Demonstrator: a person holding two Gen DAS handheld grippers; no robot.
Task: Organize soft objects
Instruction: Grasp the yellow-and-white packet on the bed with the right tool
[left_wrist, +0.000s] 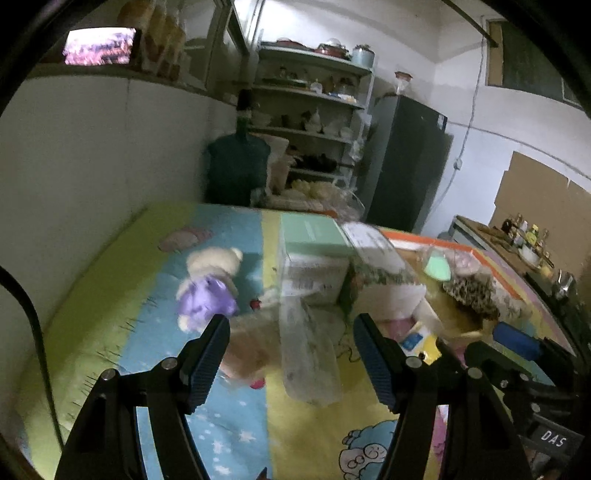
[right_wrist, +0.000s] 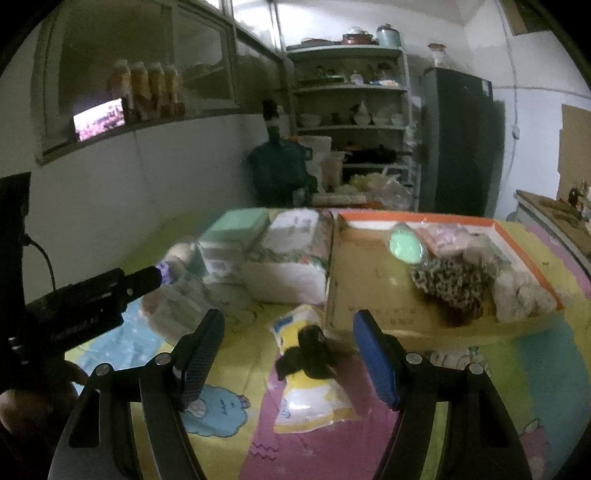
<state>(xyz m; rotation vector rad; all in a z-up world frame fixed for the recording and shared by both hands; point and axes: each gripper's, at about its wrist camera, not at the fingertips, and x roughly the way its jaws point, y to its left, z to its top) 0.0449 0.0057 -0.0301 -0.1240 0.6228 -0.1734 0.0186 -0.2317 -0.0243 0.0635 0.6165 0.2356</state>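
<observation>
I see the soft things spread over a bed with a cartoon-print sheet (right_wrist: 535, 369). Nearest my right gripper (right_wrist: 291, 354), a clear plastic packet with yellow and white contents (right_wrist: 306, 402) lies flat on the sheet, a small dark fuzzy item (right_wrist: 314, 354) on top of it. That claw stands wide with nothing pinched. Far right, an orange-rimmed cardboard tray (right_wrist: 369, 280) holds a leopard-print plush piece (right_wrist: 450, 288), a mint-green pouch (right_wrist: 406, 245) and pale fluffy bundles (right_wrist: 517, 291). My left gripper (left_wrist: 291, 358) is also spread wide and empty, over a crumpled clear plastic bag (left_wrist: 310, 354). Left of it a cream teddy bear in a purple dress (left_wrist: 210, 284) lies on the blue stripe. Pale boxes (left_wrist: 314, 254) are stacked in the middle, blurred.
</observation>
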